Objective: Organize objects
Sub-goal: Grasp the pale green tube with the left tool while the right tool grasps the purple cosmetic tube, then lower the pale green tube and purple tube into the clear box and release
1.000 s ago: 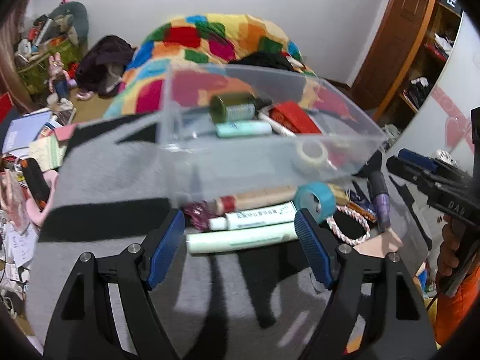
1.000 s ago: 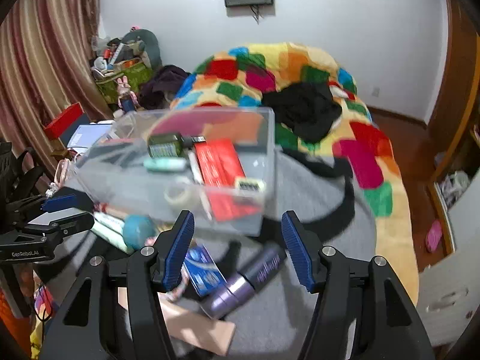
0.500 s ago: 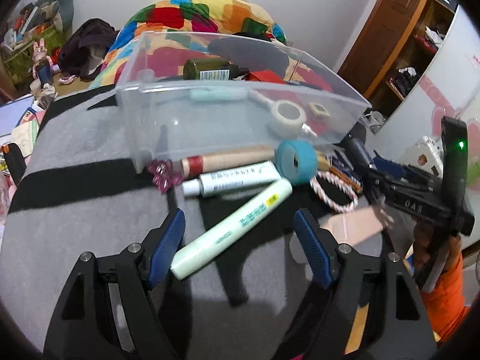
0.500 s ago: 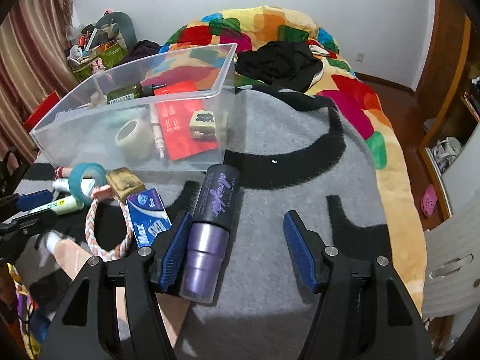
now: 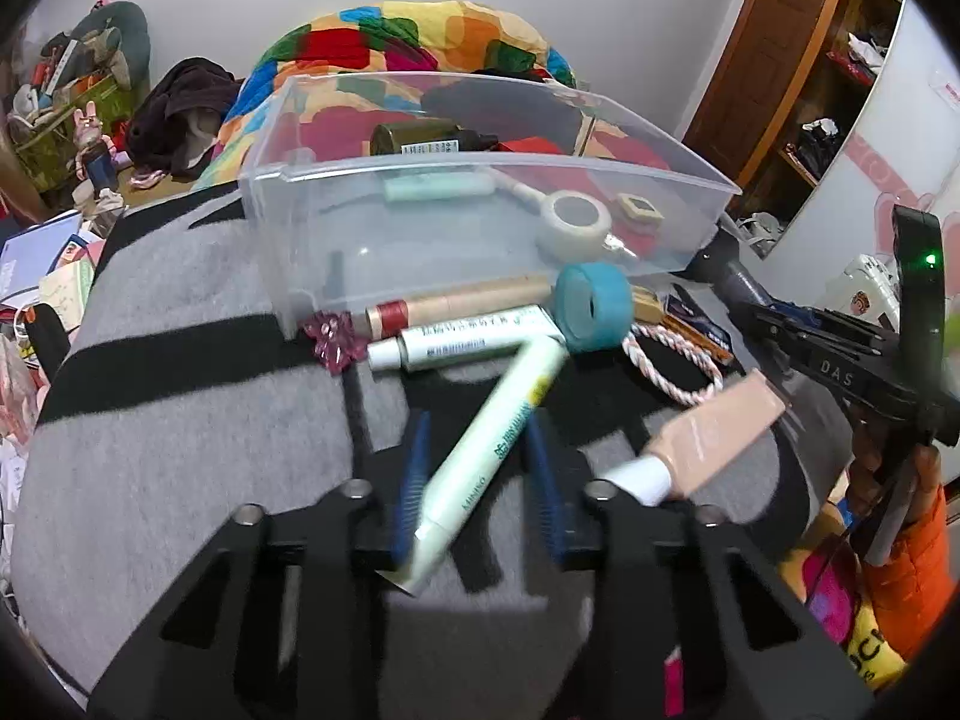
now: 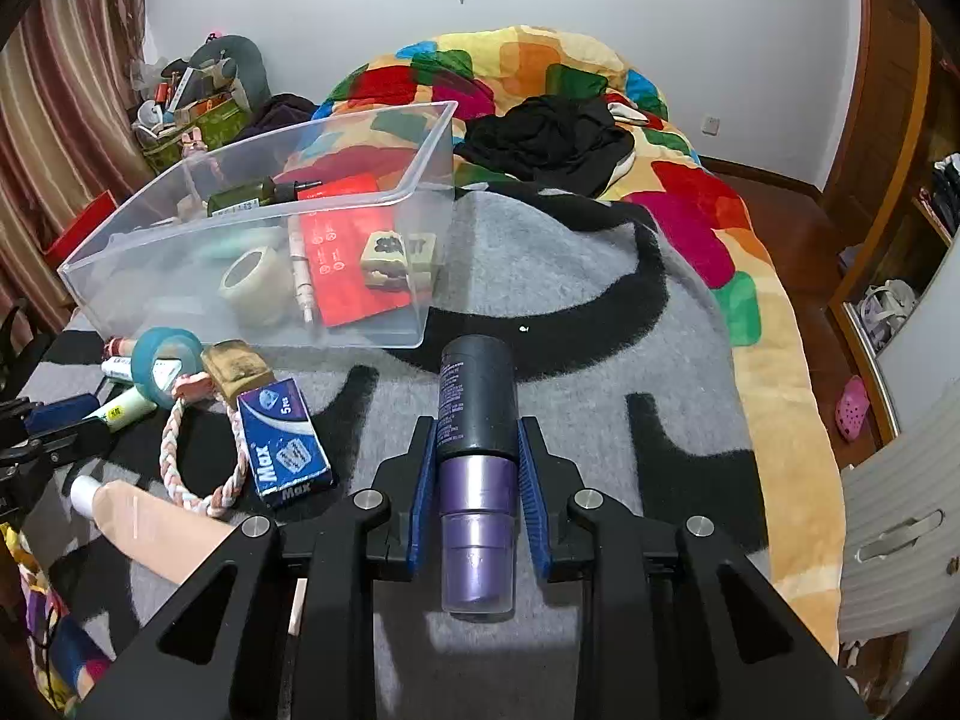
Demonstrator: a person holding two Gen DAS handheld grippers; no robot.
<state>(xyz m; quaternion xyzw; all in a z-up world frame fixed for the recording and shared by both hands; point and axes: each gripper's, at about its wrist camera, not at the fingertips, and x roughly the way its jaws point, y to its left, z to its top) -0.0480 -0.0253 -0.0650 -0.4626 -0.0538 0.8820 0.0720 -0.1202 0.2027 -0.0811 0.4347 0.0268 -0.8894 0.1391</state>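
Note:
On the grey and black blanket (image 5: 180, 420) my left gripper (image 5: 477, 429) is closing. Its blue pads pinch a pale green tube (image 5: 492, 444) that lies slantwise between them. My right gripper (image 6: 476, 426) is closing too, and its pads press both sides of a purple bottle with a dark cap (image 6: 477, 456). Just beyond stands a clear plastic bin (image 5: 480, 228) (image 6: 258, 222). It holds a tape roll (image 6: 258, 285), a red packet (image 6: 348, 252), a dark green bottle (image 5: 420, 141) and other small items.
Loose in front of the bin lie a teal ring (image 5: 591, 306), a white tube (image 5: 468, 339), a brown stick (image 5: 456, 306), a pink clip (image 5: 336, 342), a braided rope (image 6: 198, 456), a blue box (image 6: 285, 444) and a beige tube (image 5: 702, 438). A patchwork quilt (image 6: 690, 210) covers the bed behind.
Both grippers have sunk to the blanket and narrowed. The left now pinches the green tube, which has swung more upright. The right pads have come in against the purple bottle.

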